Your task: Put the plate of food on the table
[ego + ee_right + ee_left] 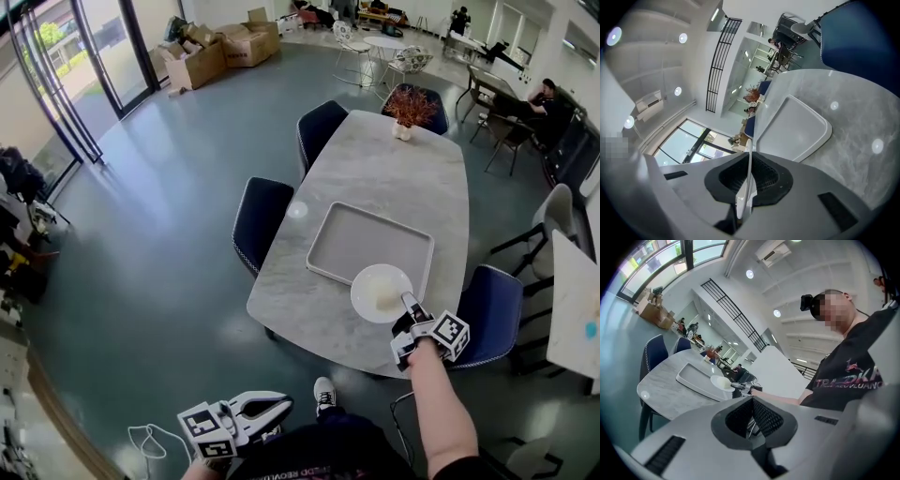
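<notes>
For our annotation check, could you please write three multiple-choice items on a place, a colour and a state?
1. Where is the plate? A over the tray's near corner; B in a sink; C on a chair.
2. What colour are the chairs? A red; B dark blue; C yellow.
3. How is the right gripper? A open, empty; B shut on the plate; C out of view.
Answers: A, it overlaps the tray; B, dark blue seats; B, the rim sits between its jaws.
</notes>
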`<state>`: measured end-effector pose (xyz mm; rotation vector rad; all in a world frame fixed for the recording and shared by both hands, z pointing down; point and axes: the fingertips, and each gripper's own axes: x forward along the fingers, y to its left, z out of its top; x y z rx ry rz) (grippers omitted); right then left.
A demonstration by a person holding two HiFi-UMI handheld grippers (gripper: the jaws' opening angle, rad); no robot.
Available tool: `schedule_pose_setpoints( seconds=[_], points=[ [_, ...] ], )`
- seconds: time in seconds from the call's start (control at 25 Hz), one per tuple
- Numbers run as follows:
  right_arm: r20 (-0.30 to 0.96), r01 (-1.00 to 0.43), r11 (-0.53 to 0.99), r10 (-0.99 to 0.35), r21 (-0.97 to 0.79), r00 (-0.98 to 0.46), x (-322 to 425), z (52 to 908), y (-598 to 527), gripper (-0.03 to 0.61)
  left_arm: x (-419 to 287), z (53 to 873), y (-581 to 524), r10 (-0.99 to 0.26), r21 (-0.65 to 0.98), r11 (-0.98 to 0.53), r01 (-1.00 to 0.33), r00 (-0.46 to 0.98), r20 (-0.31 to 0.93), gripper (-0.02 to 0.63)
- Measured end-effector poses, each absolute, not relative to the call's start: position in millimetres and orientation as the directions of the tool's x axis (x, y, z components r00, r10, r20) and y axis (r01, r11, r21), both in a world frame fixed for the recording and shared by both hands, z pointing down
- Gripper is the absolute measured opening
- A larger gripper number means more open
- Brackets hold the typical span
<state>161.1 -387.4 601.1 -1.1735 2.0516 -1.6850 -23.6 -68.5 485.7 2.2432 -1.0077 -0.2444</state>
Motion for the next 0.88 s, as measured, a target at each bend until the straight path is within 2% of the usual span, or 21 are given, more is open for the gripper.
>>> schedule_pose_setpoints(
  seconds=[0.32, 0.68, 0.88],
  points=[
    [0.323, -0.412, -0.05, -0.709, -0.91, -0.627, 148, 630, -455, 0.02, -30, 491, -65, -0.81, 0.655, -0.37, -0.659, 0.574, 0.12, 0.006],
    [0.446, -0.515, -0.12, -0.687, -0.849, -0.574, 127, 673, -516, 0.021, -28, 491, -67, -0.851, 0.663, -0.299, -0.687, 0.506, 0.141, 0.006],
    [0.473, -0.538, -0.131, -0.675, -0.833, -0.567, 113, 686, -536, 0.02, -26, 499, -64, -0.866, 0.675, -0.25, -0.694, 0.472, 0.164, 0.006]
  ],
)
